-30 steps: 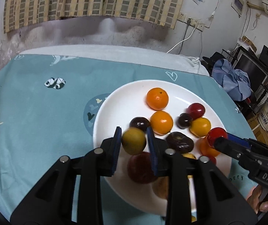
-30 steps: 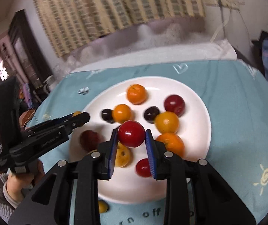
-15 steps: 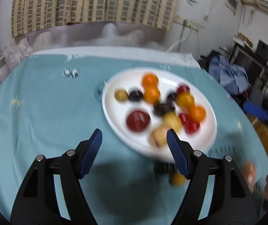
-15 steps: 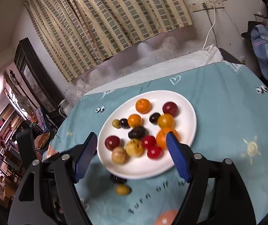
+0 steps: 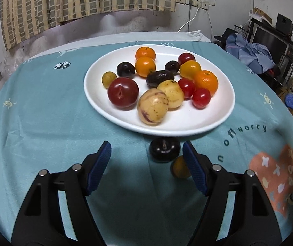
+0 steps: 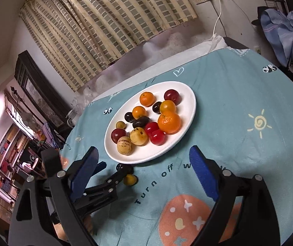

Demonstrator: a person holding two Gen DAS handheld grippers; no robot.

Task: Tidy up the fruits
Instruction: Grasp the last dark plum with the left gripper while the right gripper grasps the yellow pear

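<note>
A white plate (image 5: 218,121) holds several fruits: oranges, red plums, dark plums, yellow speckled fruits; it also shows in the right wrist view (image 6: 189,102). A dark plum (image 5: 164,150) and a small yellow fruit (image 5: 179,167) lie on the cloth just in front of the plate, also seen as plum (image 6: 120,166) and yellow fruit (image 6: 130,180). My left gripper (image 5: 147,166) is open and empty, low, with the dark plum between its fingers' line. My right gripper (image 6: 144,174) is open and empty, higher and further back.
The teal printed tablecloth (image 5: 43,112) covers a round table. A curtain and wall sockets are behind. A chair with blue clothes (image 5: 251,51) stands at the right. Shelves (image 6: 7,153) stand to the left in the right wrist view.
Both grippers let go of their fruits on the plate, opened and pulled back. My left gripper has dropped low toward the dark plum on the cloth.
</note>
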